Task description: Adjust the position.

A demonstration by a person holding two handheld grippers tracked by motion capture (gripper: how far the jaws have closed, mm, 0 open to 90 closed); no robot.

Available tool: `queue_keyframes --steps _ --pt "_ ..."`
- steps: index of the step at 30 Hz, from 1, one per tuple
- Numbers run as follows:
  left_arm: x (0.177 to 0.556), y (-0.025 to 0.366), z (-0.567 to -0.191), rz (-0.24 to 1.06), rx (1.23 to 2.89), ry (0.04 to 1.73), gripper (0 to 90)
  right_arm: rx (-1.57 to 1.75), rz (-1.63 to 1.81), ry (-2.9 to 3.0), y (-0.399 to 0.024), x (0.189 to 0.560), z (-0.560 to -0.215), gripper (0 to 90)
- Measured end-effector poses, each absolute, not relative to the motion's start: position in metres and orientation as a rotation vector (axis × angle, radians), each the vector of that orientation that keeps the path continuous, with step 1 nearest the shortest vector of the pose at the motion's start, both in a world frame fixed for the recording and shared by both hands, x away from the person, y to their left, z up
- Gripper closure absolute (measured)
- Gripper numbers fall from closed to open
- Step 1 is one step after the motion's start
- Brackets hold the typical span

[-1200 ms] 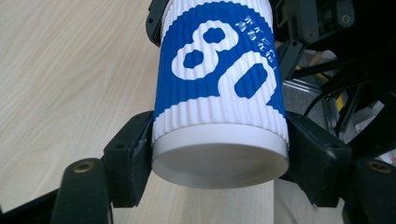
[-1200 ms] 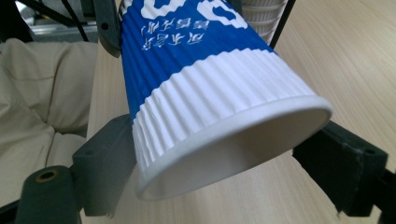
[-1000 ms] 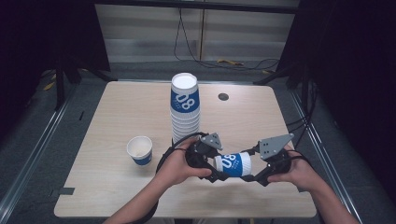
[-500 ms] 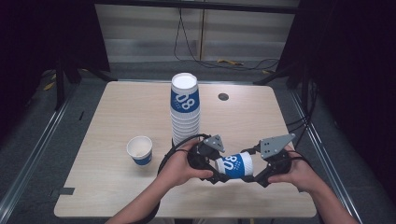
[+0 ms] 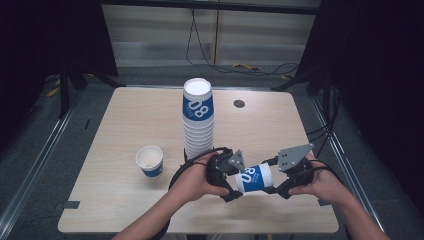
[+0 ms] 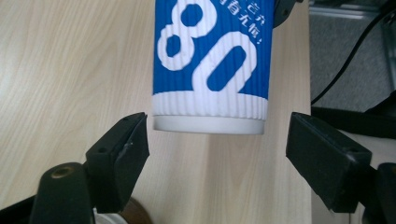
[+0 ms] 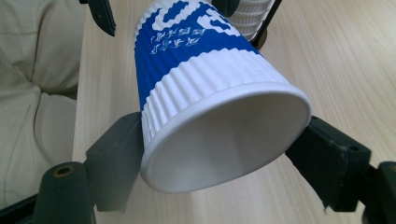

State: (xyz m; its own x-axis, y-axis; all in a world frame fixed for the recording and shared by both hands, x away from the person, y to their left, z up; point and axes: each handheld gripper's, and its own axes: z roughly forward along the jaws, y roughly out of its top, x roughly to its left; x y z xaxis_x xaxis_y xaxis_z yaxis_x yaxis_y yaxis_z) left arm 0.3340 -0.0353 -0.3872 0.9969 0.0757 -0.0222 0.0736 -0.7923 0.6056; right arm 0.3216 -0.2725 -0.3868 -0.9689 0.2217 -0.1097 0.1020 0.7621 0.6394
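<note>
My right tool (image 5: 280, 187) clamps the cup (image 5: 254, 178) at its rim, my left tool (image 5: 234, 187), just opened at nine o'clock, stands clear, so I keep it level.

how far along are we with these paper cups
Done: one cup stands alone, left of the stack. In hand: the right gripper clamps a second cup at its rim, lying sideways; the left gripper has just opened off its base. Left: setting it down, then the stack.

The right tool (image 7: 219, 154) clamps the blue-and-white paper cup (image 7: 205, 93) at its open rim.
</note>
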Motion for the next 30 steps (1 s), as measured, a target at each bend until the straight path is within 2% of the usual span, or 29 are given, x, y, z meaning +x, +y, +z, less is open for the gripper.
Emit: queue_keyframes --steps 12,21,24,28,30 --pt "0.336 -0.051 -0.396 -0.026 2.526 0.122 21.0 0.183 0.914 2.81 -0.263 0.321 -0.389 19.9" --pt "0.337 -0.053 -0.403 -0.06 2.516 0.112 29.9 0.148 0.91 2.812 -0.258 0.319 -0.386 19.2" --pt "0.338 -0.052 -0.404 -0.079 2.515 0.107 30.4 0.145 0.907 2.816 -0.257 0.319 -0.385 18.4" --pt "0.338 -0.048 -0.405 -0.124 2.462 0.139 30.4 0.182 0.966 2.831 -0.26 0.319 -0.386 14.9" --pt "0.338 -0.044 -0.403 -0.13 2.444 0.139 30.3 0.285 1.103 2.816 -0.268 0.32 -0.388 13.0"
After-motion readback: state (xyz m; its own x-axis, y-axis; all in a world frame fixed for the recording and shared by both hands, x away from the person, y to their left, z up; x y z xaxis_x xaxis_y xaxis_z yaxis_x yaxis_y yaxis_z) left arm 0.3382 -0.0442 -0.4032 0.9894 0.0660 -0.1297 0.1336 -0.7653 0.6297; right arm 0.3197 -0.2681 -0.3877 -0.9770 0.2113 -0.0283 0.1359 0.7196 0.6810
